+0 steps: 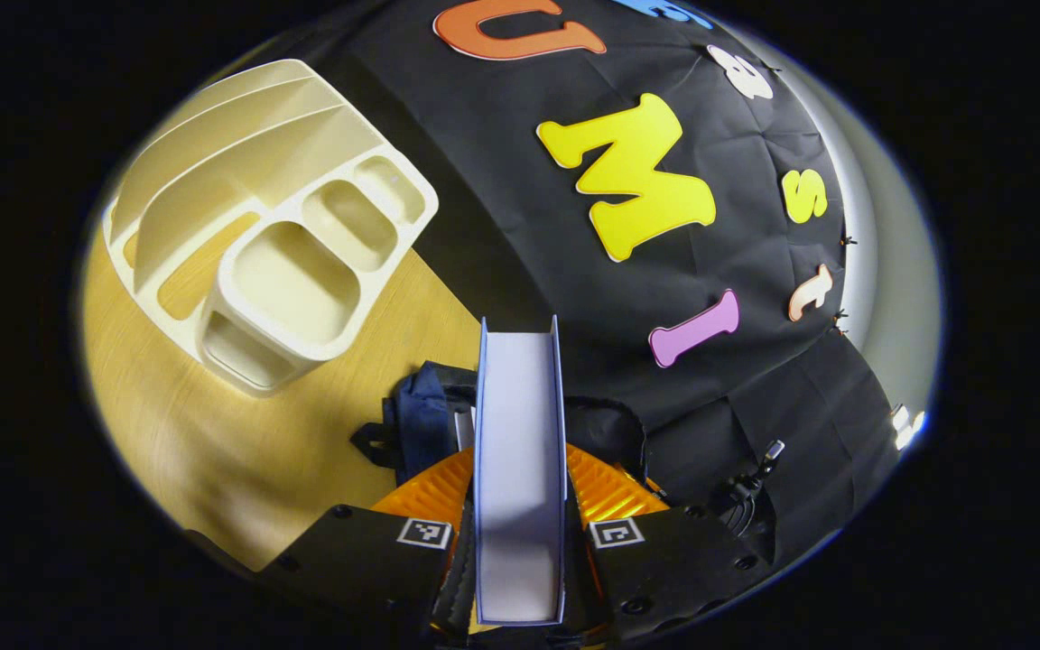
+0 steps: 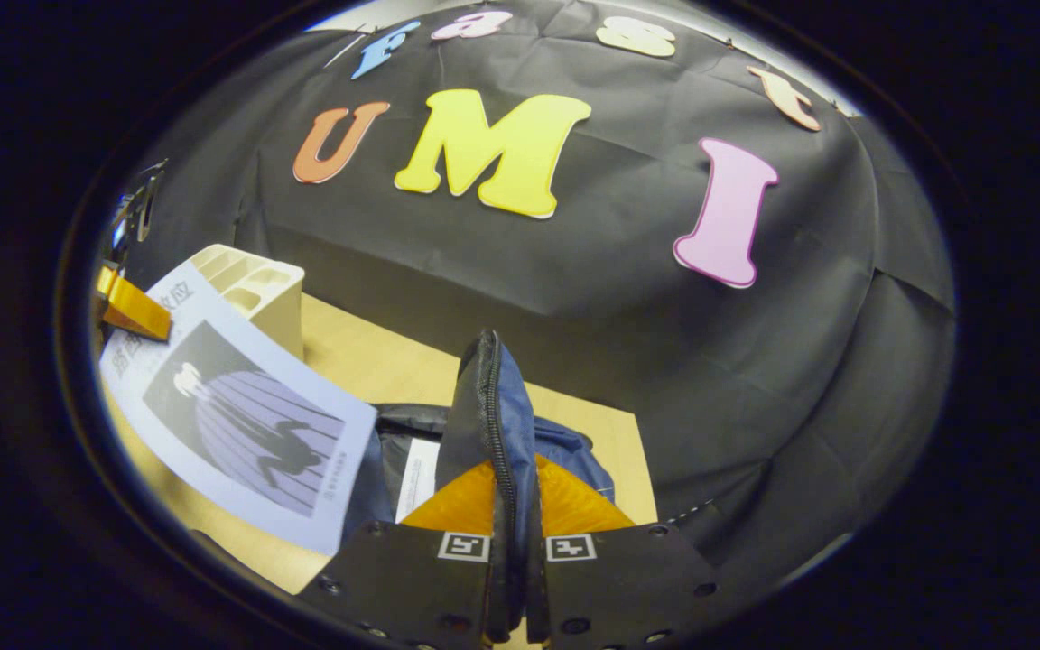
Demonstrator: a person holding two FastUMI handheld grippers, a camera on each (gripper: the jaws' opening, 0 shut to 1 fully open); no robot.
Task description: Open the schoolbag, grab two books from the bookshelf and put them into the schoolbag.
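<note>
— Cream bookshelf (image 1: 267,226) on the wooden table (image 1: 213,433); where's the book (image 1: 518,469)?
— Clamped edge-on in the left gripper (image 1: 518,551), above the schoolbag (image 1: 421,415).
— And the right gripper (image 2: 513,551)?
— Pinching the schoolbag's zippered flap (image 2: 493,406), probably holding it open.

Bookshelf (image 1: 272,221) on table (image 1: 213,433); schoolbag (image 1: 421,415) right.

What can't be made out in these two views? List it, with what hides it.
- Left gripper view: the book sits edge-on in the left tool, so its cover is unseen, and it blocks the schoolbag opening.
- Right gripper view: the flap pinched in the right tool hides most of the bag's inside; the white sliver there is too small to identify.
- Right gripper view: the book covers part of the bookshelf.
</note>
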